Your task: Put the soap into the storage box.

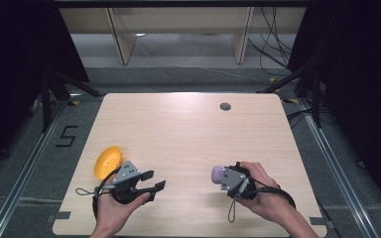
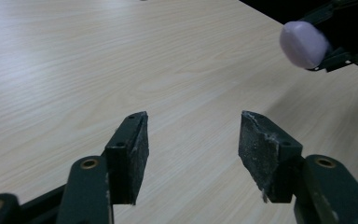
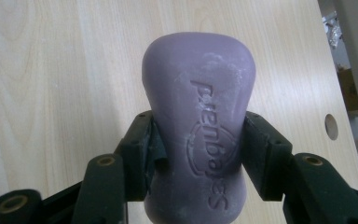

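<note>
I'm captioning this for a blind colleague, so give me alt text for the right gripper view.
A purple bar of soap with embossed lettering is clamped at its waist between the two black jaws of the right tongs. Behind it lies a light wooden table with a round hole near its edge.

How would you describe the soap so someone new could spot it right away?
Look at the near right part of the wooden table. The right gripper is shut on the soap, a rounded purple bar with embossed lettering, unlike the yellow bowl at the left.
</note>
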`<state>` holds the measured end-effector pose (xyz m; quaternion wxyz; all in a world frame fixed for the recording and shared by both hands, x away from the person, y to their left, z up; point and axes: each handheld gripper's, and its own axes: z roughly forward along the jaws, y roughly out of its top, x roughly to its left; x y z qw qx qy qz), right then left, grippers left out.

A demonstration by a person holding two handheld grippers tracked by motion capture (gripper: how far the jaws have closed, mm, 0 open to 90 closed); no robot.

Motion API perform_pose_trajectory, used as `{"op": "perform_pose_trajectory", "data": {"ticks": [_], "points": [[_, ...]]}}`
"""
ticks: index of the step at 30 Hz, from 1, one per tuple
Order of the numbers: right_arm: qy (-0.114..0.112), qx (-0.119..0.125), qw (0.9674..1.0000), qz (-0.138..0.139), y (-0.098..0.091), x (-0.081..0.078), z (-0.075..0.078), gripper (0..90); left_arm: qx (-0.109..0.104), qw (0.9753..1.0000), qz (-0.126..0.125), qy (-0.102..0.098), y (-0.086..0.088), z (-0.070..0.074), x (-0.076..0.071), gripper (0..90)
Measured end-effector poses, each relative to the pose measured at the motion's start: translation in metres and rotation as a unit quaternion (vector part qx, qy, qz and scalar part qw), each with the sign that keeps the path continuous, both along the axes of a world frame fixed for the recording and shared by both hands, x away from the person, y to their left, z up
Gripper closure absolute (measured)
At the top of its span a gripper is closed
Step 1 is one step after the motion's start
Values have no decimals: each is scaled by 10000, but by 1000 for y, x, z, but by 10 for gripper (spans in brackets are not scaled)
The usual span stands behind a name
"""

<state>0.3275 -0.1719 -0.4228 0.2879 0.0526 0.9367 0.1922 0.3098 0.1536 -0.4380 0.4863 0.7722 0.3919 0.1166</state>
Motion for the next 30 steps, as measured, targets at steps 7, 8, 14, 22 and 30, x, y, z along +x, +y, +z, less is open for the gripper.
{"op": "perform_pose_trajectory", "data": {"ticks": [7,8,14,22,30], "points": [[-39,-42,10000,57,6,-1,0,502,-128,9995,-257,99,-21,9,11,407],[-78,-43,9999,77,8,-2,0,502,-161,9992,-334,118,-27,11,15,396],[-147,-30,9999,84,11,-3,1,503,-253,9978,-587,202,-47,17,20,372],[-140,15,9997,174,14,-3,1,502,-453,9931,-950,508,-83,18,27,334],[-128,27,9997,182,15,-4,1,502,-449,9921,-983,637,-95,17,32,330]]}}
